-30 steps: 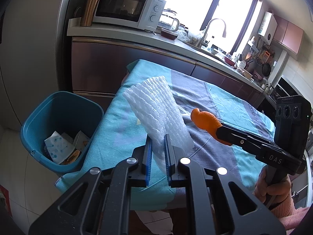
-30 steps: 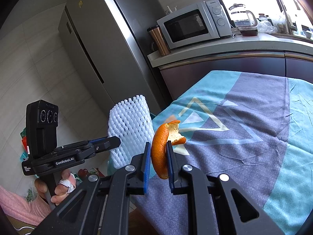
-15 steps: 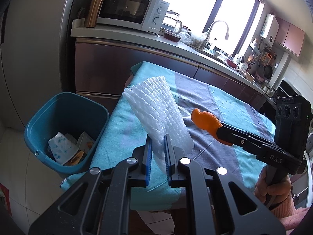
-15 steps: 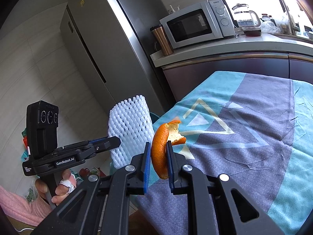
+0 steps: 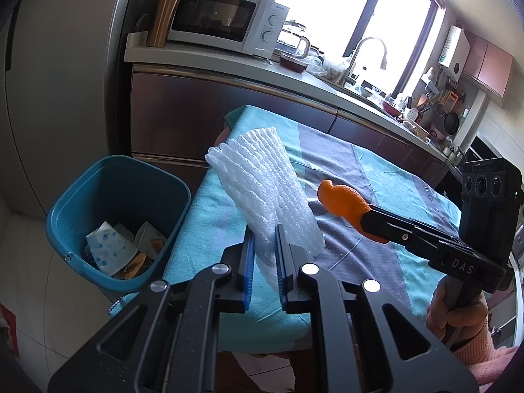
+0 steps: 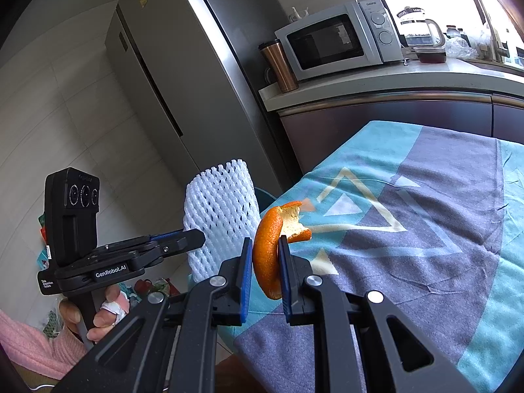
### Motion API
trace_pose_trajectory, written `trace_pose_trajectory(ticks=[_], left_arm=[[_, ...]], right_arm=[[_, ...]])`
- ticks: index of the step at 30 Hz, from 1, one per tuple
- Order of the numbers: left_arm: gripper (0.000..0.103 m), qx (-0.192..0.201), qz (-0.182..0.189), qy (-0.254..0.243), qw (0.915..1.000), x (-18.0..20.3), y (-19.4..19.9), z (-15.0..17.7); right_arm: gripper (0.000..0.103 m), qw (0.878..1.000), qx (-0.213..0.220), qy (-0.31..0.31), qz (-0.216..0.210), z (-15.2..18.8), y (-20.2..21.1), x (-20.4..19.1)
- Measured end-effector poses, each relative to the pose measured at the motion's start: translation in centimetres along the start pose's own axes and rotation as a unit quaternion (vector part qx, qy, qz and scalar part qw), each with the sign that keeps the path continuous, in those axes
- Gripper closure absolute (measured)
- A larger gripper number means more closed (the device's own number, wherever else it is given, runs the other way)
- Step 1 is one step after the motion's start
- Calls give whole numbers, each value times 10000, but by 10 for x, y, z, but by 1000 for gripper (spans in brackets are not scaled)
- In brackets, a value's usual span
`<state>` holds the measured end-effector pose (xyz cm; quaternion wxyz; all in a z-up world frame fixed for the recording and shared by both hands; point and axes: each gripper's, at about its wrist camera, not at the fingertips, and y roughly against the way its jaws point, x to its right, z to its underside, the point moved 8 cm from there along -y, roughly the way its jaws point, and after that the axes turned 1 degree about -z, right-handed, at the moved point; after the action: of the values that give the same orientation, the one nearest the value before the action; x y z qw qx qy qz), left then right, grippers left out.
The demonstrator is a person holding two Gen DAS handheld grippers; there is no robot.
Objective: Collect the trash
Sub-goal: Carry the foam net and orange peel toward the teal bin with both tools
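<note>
My left gripper (image 5: 263,245) is shut on a white foam fruit net (image 5: 262,186) and holds it above the left end of the table. The net also shows in the right wrist view (image 6: 221,219). My right gripper (image 6: 265,255) is shut on a curved piece of orange peel (image 6: 267,249), held above the table. The peel also shows in the left wrist view (image 5: 344,204). A teal trash bin (image 5: 82,203) stands on the floor left of the table, with paper scraps inside.
The table carries a teal and grey cloth (image 6: 425,229). Behind it runs a kitchen counter (image 5: 229,68) with a microwave (image 5: 222,19), a metal tumbler (image 5: 163,16) and a sink tap. A tall fridge (image 6: 170,82) stands left of the counter.
Both grippers have kept their hold. The left wrist view has shifted so the bin sits further right and closer. The right gripper has moved slightly.
</note>
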<state>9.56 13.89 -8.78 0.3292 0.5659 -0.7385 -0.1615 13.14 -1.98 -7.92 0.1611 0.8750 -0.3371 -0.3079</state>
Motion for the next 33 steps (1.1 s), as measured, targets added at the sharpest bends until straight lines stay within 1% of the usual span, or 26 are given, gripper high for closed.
trace_pose_trajectory(ticks=[33], left_arm=[[91,136,-130,177,9997,-23,13,0]], right_arm=[[89,9997,-105,163,-179,-7,-25,-17]])
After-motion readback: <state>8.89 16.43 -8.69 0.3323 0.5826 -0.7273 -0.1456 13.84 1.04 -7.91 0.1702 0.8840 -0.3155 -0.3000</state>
